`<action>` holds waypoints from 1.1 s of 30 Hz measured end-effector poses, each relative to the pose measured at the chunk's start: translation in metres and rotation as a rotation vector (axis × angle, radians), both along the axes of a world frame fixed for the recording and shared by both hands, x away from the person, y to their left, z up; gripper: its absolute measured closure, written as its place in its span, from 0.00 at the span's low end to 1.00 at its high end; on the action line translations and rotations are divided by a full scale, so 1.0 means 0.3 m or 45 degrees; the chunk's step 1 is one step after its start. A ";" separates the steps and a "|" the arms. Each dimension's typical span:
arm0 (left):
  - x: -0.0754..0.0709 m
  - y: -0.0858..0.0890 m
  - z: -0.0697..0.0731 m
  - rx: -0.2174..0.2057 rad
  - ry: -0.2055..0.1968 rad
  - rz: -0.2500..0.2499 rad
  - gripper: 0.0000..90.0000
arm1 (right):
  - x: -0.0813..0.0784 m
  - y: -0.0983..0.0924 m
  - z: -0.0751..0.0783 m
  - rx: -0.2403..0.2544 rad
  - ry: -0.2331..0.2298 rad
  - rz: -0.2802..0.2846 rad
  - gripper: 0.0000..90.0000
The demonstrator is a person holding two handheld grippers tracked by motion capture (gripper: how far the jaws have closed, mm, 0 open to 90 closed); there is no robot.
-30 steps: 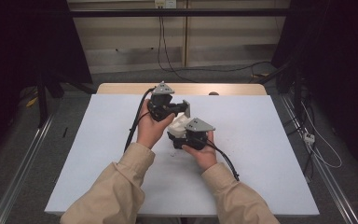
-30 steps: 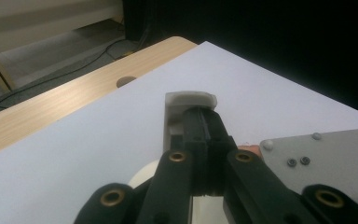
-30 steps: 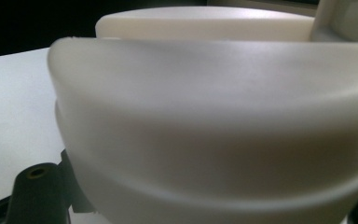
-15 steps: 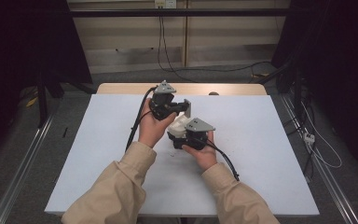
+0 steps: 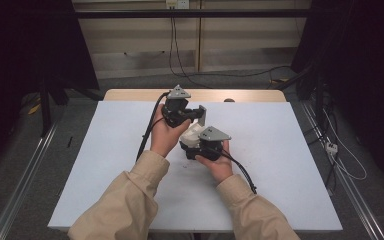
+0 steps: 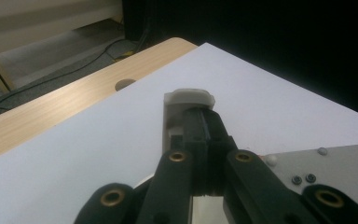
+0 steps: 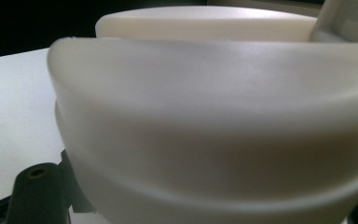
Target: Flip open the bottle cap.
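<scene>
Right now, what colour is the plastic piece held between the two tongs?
Off-white, a creamy plain plastic piece; the right gripper view shows it best.

A wooden counter carried a white sheet covering nearly all of its top.

- A cream part is seen very close, across most of the frame, slightly blurred.
- Its near face is curved and smooth, with a rounded upper edge and a shallow groove low down.
- A second cream rim is seen behind the first, at the top.
- A cream upright is seen at the top right corner, joined to the part.
- A black jaw with a brass-ringed hole is seen at bottom left, touching the part's lower edge.
- A white table is seen at left, under a dark background.
- Contact of the pads cannot be made out.
</scene>
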State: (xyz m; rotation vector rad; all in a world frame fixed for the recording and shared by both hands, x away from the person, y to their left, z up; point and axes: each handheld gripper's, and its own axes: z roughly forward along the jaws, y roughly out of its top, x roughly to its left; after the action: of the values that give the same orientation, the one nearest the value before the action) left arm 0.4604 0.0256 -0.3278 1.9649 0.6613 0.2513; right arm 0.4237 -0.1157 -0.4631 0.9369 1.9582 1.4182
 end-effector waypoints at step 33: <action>0.023 -0.037 -0.001 0.018 -0.015 -0.012 1.00 | 0.000 -0.001 0.000 0.006 0.009 -0.001 0.21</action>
State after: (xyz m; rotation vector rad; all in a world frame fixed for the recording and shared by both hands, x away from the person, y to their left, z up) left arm 0.4672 0.0144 -0.3282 1.9780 0.6447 0.2621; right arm 0.4236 -0.1159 -0.4631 0.9464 1.9600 1.4215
